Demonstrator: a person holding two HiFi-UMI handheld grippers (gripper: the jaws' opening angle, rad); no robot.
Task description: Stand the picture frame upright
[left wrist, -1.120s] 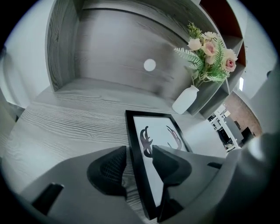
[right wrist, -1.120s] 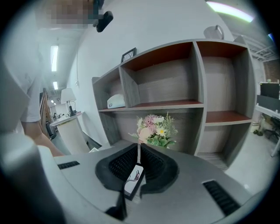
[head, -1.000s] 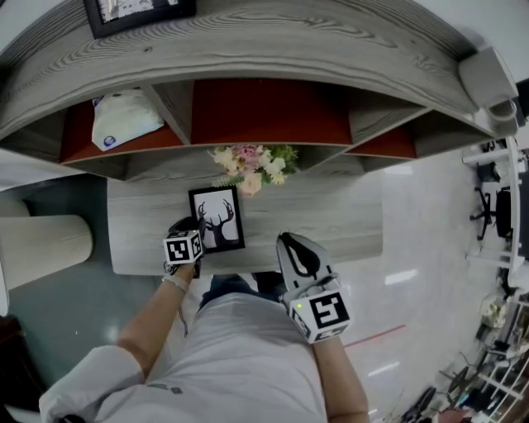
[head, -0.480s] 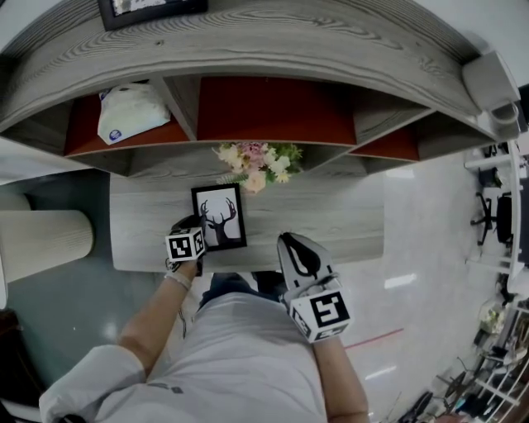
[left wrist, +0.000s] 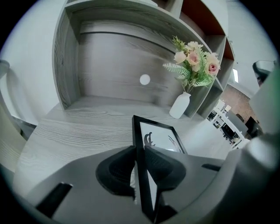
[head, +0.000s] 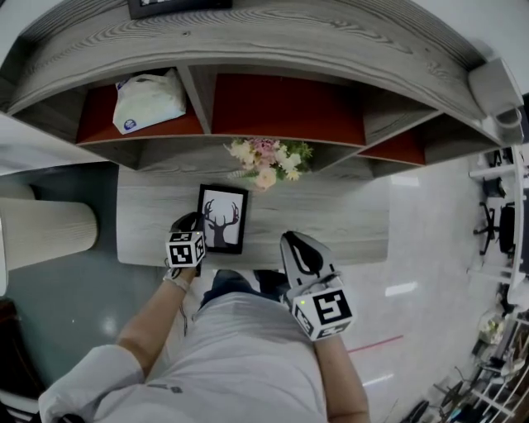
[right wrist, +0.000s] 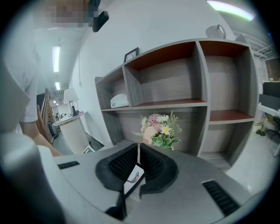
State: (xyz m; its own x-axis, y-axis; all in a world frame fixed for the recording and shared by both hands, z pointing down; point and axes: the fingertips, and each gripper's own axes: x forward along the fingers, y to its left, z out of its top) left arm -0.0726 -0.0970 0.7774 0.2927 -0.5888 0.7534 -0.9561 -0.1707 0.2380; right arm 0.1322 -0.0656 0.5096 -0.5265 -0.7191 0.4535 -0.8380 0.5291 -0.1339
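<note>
A black picture frame [head: 221,218] with a deer print lies on the grey desk [head: 331,219], in front of the flower vase. My left gripper [head: 197,224] is at the frame's near left edge. In the left gripper view that edge of the frame [left wrist: 159,138] runs between the jaws of the left gripper [left wrist: 139,168]. The jaws are closing, and both pads sit against the edge. My right gripper [head: 296,242] hovers shut over the desk's front edge, to the right of the frame, holding nothing. Through the right gripper's [right wrist: 138,164] narrow gap I see the frame [right wrist: 133,177] far below.
A white vase of pink flowers [head: 266,161] stands just behind the frame, under the shelf unit [head: 281,49]. A white pack [head: 149,99] lies in the left cubby. Another framed picture [head: 178,5] sits on top. A cream cylinder [head: 45,231] stands left of the desk.
The head view has shifted a little, so the desk and shelf sit lower and further right. The left gripper stays at the frame's near left edge. The right gripper has hardly moved.
</note>
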